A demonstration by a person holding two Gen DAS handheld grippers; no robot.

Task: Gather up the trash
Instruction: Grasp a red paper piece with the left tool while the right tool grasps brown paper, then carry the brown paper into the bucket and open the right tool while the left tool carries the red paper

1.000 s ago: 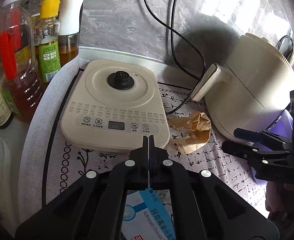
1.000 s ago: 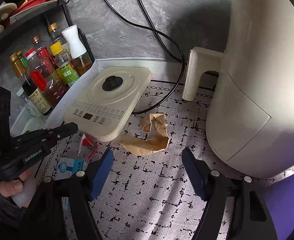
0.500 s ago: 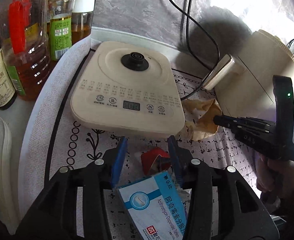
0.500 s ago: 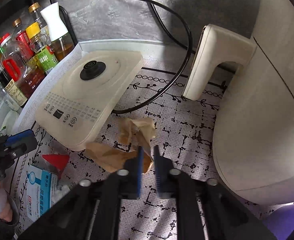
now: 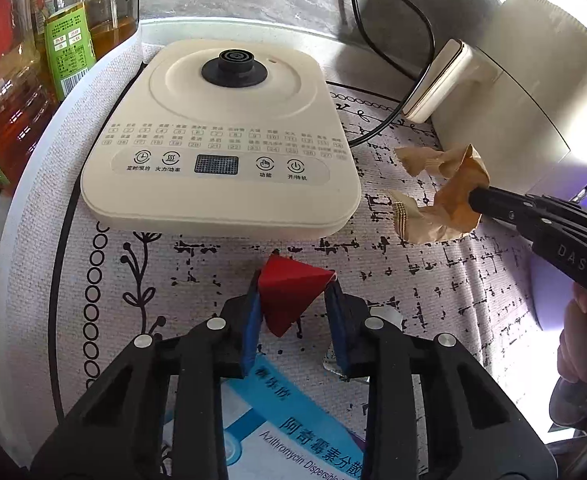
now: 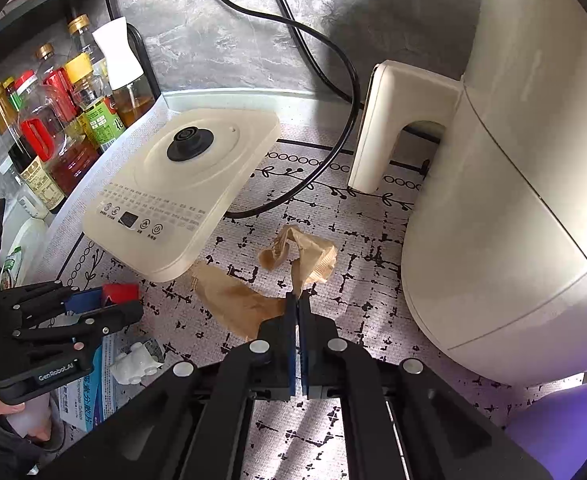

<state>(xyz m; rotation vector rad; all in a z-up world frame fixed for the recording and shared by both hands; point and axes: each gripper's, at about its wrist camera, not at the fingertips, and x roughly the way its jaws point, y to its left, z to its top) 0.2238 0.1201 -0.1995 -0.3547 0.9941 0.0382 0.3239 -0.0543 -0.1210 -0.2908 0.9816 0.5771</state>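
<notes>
The red wrapper [image 5: 291, 296] — a small folded red piece — lies on the patterned mat [image 5: 433, 300] just in front of the cream cooker base [image 5: 221, 140]. It sits between the blue pads of the left gripper [image 5: 293, 300], whose jaws have just been closing; both pads now touch its sides at a narrow setting. In the right wrist view the same wrapper [image 6: 120, 292] shows at that gripper's tips.

The crumpled brown paper [image 6: 237, 304] lies on the mat between the cooker base and the air fryer [image 6: 513, 200]. The right gripper [image 6: 297, 308] is clamped fully on one fold of it, with the pads nearly meeting. In the left wrist view the paper [image 5: 449, 196] appears at the tips of that gripper.

A blue-and-white medicine box [image 5: 293, 428] lies on the mat beneath the left gripper, with a clear blister pack [image 6: 137, 360] just beside it. A black cable [image 6: 325, 168] runs behind the cooker base — sauce bottles [image 6: 53, 128] stand at the mat's left edge.
</notes>
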